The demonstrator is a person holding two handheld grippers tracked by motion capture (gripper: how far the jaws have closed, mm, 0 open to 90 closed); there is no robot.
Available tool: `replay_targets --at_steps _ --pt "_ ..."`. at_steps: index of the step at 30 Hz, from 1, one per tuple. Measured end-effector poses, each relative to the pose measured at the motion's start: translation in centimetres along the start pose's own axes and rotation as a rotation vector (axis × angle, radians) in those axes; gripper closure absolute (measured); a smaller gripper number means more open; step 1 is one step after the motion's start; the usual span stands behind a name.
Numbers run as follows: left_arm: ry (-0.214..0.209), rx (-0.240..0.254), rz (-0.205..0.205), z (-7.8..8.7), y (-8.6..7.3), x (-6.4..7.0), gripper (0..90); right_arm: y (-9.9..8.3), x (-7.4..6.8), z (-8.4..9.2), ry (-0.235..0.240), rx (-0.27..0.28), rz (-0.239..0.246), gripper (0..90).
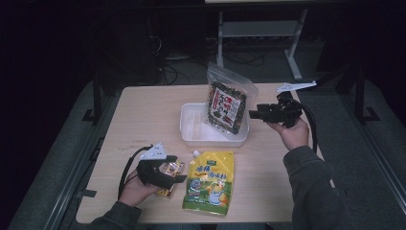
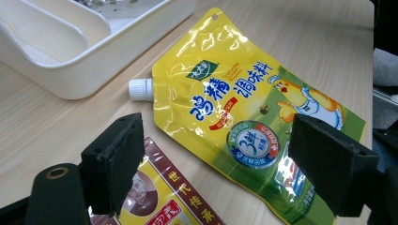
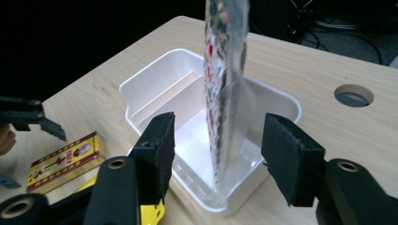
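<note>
A clear snack bag (image 1: 227, 106) with a dark printed label stands upright in the right side of a white tray (image 1: 191, 139). My right gripper (image 1: 253, 114) is just right of it. In the right gripper view the bag (image 3: 225, 70) rises edge-on between the open jaws of my right gripper (image 3: 218, 150), with a gap on each side. A yellow spouted pouch (image 1: 210, 182) lies flat at the front. My left gripper (image 1: 177, 172) hovers open over a small red and yellow packet (image 1: 170, 168). In the left gripper view that packet (image 2: 159, 201) lies under the left jaw, beside the pouch (image 2: 234, 103).
The tray (image 3: 155, 84) has a divider wall inside. A round cable hole (image 3: 354, 95) sits in the wooden tabletop behind it. Desk legs and cables stand on the dark floor beyond the table's far edge.
</note>
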State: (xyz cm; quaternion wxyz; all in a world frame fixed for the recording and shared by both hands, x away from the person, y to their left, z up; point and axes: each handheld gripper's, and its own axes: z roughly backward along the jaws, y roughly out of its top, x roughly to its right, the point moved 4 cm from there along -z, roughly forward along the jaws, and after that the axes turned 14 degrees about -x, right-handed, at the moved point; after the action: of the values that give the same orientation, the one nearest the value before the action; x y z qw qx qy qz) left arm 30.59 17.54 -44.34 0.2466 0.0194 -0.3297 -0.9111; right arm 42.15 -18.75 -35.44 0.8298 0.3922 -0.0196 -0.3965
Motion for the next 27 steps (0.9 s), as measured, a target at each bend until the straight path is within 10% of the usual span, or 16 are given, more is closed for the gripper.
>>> replay_targets --at_steps 27 --pt "0.001 -0.025 -0.015 -0.5 0.0 0.3 18.3 -5.3 -4.1 -0.8 0.076 -0.095 0.020 32.0"
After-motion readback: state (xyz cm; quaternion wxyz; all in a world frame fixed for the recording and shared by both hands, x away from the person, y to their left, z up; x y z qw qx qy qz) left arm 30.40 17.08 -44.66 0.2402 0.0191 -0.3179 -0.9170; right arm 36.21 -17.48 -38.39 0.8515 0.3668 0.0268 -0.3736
